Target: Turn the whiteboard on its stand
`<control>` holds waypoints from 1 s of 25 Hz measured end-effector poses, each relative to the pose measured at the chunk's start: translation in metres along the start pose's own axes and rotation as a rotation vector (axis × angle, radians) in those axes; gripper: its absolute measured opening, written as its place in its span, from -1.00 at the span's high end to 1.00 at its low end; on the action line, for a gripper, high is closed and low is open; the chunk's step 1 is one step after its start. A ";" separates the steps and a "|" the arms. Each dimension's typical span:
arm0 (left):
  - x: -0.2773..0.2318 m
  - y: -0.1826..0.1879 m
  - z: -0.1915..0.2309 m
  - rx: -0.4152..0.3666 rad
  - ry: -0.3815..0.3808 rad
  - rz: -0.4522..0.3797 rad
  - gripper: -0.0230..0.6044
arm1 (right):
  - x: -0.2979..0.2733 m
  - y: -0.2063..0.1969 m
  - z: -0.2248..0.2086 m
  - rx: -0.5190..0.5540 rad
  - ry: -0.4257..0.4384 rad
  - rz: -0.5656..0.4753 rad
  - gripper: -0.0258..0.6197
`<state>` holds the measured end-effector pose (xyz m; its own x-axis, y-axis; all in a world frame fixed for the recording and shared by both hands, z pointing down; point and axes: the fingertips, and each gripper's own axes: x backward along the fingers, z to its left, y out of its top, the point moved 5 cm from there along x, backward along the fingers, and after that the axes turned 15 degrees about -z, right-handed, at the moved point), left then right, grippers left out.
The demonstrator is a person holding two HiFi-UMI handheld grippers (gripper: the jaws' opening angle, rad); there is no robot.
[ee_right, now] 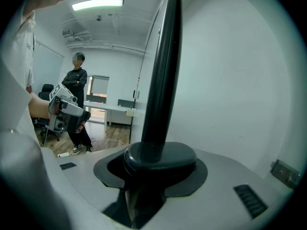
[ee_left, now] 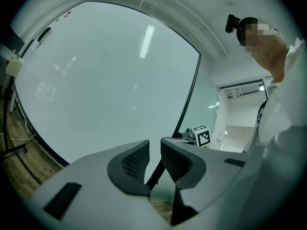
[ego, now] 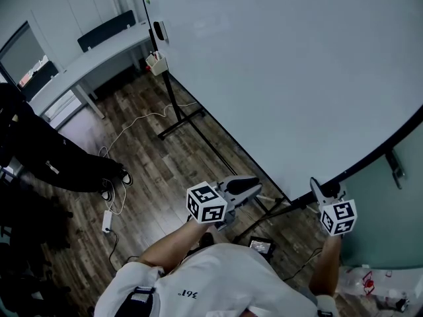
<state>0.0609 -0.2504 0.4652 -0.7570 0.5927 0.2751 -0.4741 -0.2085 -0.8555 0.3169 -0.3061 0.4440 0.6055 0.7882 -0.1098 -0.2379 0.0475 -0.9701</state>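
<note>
one smooth, black-rimmed whiteboard (ego: 284,71)

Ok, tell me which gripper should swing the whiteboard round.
Right. The right gripper has its jaws shut on the frame of the whiteboard, so it can likely push at once. The left gripper has its jaws apart and empty, short of it.
</note>
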 end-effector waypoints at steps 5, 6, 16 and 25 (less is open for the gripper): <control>0.003 0.002 0.000 -0.002 -0.004 -0.007 0.73 | 0.000 -0.001 0.005 -0.005 -0.006 0.001 0.30; 0.003 0.002 0.000 -0.002 -0.006 -0.008 0.73 | -0.001 -0.001 0.005 -0.007 -0.008 0.002 0.30; 0.001 0.002 -0.004 0.005 -0.014 -0.014 0.73 | 0.002 -0.005 0.003 -0.010 -0.043 0.002 0.24; 0.008 0.008 -0.007 0.002 -0.018 -0.028 0.73 | 0.008 -0.007 0.004 0.000 -0.091 -0.016 0.19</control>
<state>0.0541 -0.2423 0.4577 -0.7516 0.5841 0.3065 -0.4957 -0.1937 -0.8466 0.3207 -0.2974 0.4504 0.5377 0.8399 -0.0740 -0.2289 0.0610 -0.9715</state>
